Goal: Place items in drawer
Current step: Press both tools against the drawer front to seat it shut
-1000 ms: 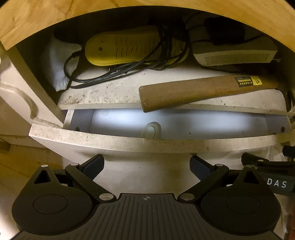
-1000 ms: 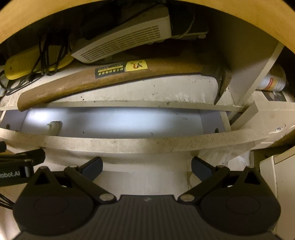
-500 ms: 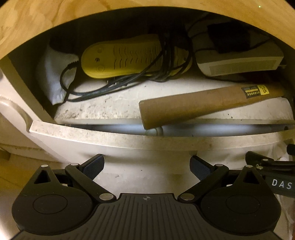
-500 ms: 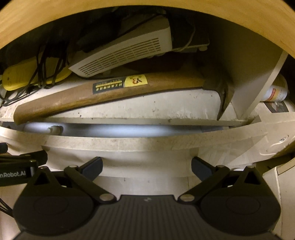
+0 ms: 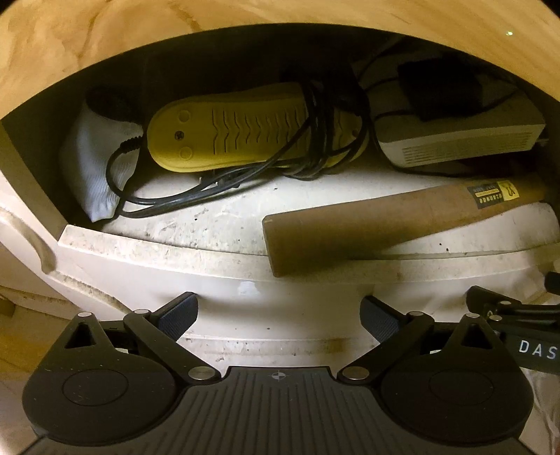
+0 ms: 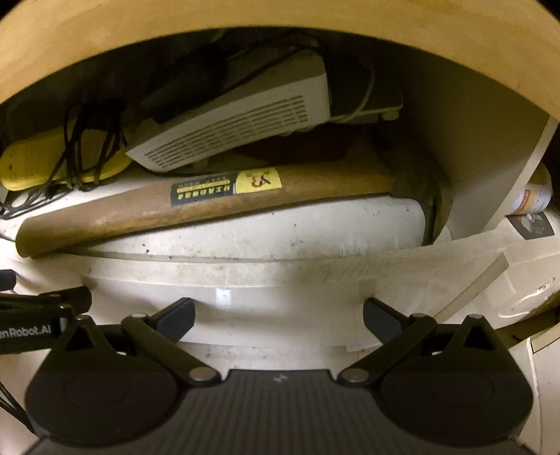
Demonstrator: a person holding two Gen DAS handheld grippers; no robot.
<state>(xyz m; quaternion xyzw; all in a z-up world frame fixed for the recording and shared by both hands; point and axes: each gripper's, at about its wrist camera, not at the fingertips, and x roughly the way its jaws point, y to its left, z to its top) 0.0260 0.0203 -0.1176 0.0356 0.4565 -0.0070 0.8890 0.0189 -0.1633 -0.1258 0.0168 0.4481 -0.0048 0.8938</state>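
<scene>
The white drawer front (image 5: 245, 276) (image 6: 280, 280) stands pushed in flush under a dusty shelf; its inside is hidden. My left gripper (image 5: 278, 316) is open and empty, close against the drawer front. My right gripper (image 6: 278, 315) is open and empty too, against the same front, to the right of the left one. A hammer with a wooden handle (image 5: 385, 220) (image 6: 210, 206) lies on the shelf just above the drawer, its handle end overhanging the edge.
On the shelf lie a yellow vented device (image 5: 245, 136) wrapped in black cable (image 5: 168, 199), a white cloth (image 5: 94, 168) and a white vented box (image 5: 462, 143) (image 6: 238, 129). A wooden tabletop (image 5: 245, 21) spans above. A can (image 6: 535, 196) stands in the compartment at right.
The drawer has slid in from open to shut; its lit inside is no longer seen. Both grippers moved forward with it, staying open.
</scene>
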